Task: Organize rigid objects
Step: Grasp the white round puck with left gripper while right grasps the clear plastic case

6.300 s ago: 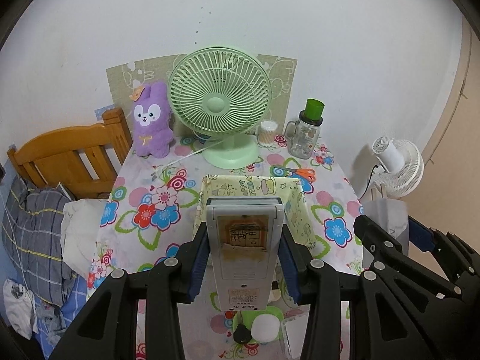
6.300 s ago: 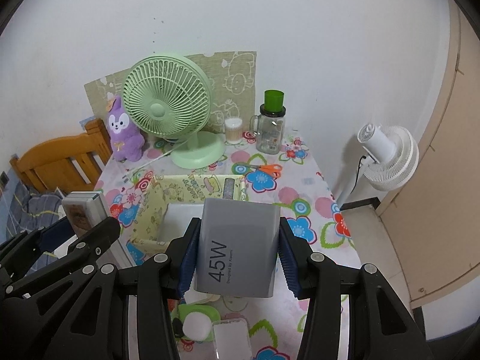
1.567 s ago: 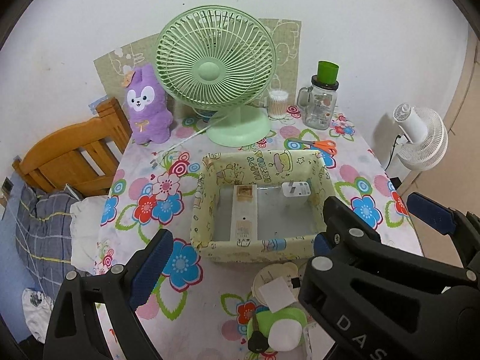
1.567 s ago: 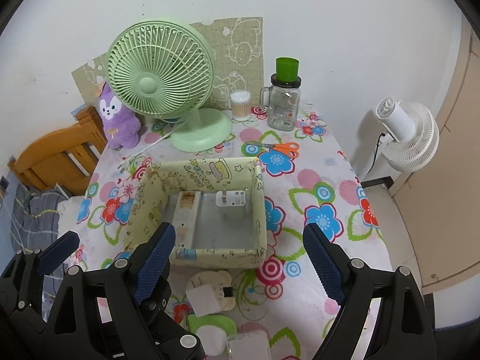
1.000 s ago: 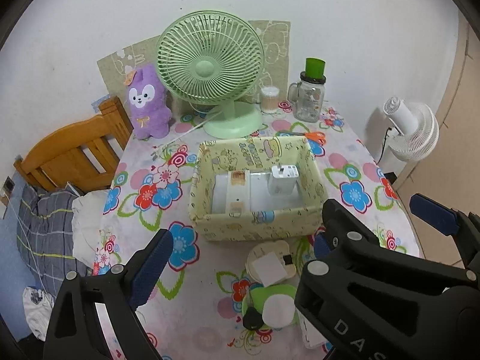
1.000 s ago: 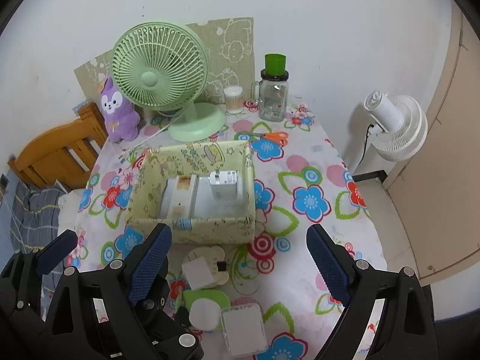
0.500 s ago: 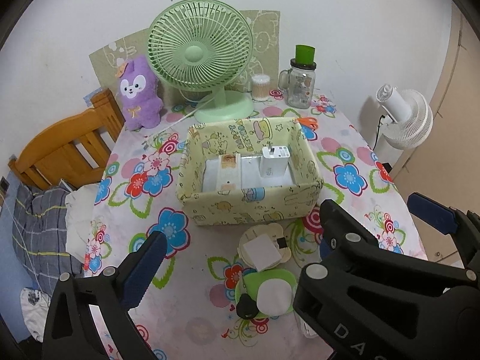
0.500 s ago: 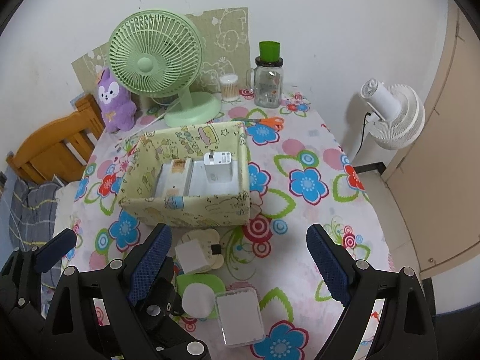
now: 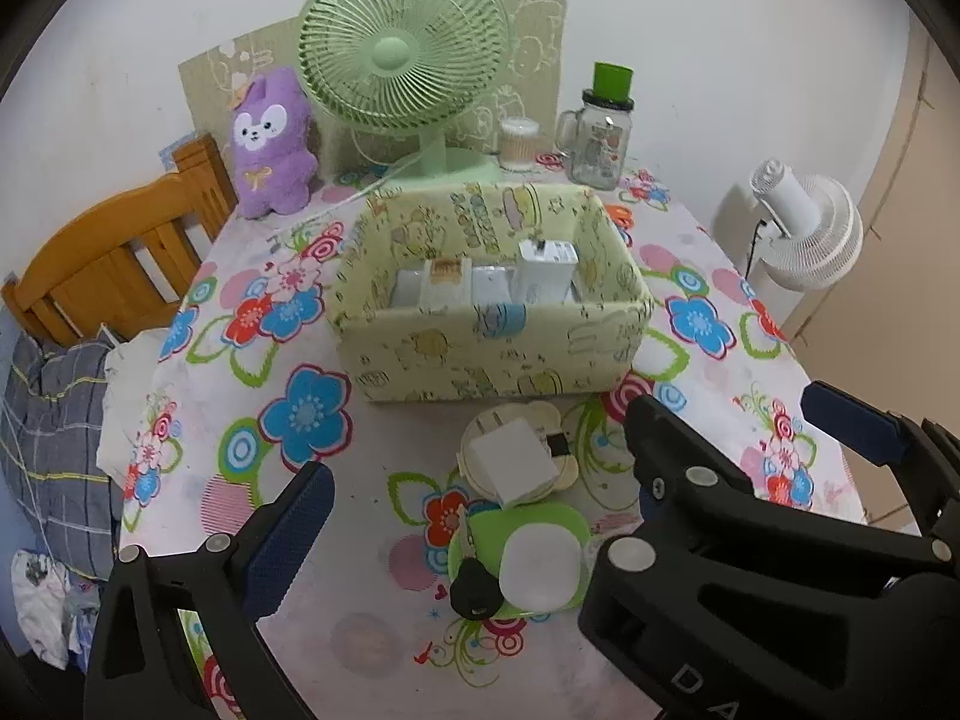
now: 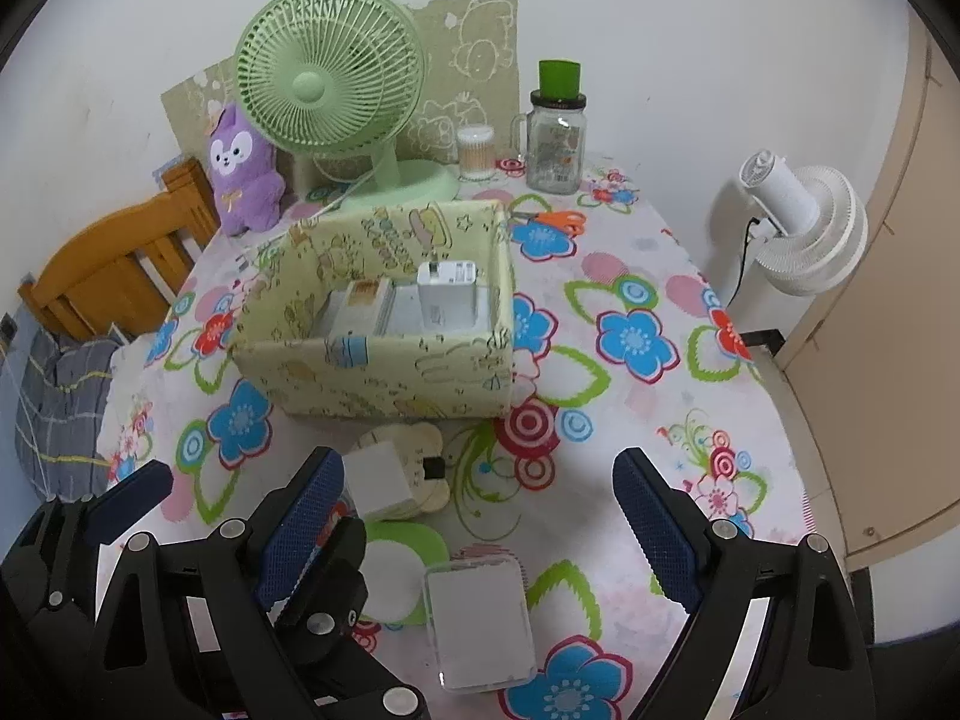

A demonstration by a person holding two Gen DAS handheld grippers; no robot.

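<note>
A pale yellow patterned box [image 9: 498, 354] [image 10: 384, 372] sits mid-table and holds a white remote [image 9: 443, 282] [image 10: 359, 307] and a grey 45W charger [image 9: 543, 271] [image 10: 445, 295]. In front of it lie a white plug cube [image 9: 510, 462] [image 10: 377, 480] on a cream disc, a green case with a white round lid [image 9: 540, 558] [image 10: 387, 576] and a black key [image 9: 474, 591]. A clear plastic box [image 10: 480, 624] lies nearest. My left gripper [image 9: 474, 516] and right gripper [image 10: 474, 516] are both open and empty above these loose items.
A green desk fan [image 9: 402, 42], a purple plush [image 9: 270, 150], a cotton-swab jar [image 9: 519, 144], a glass mug jar with green lid [image 9: 600, 132] and orange scissors [image 10: 552, 219] stand at the back. A wooden chair [image 9: 114, 246] is left, a white floor fan [image 9: 804, 228] right.
Both grippers let go of the remote and charger, which now lie in the box, opened wide, and pulled back toward the near table edge.
</note>
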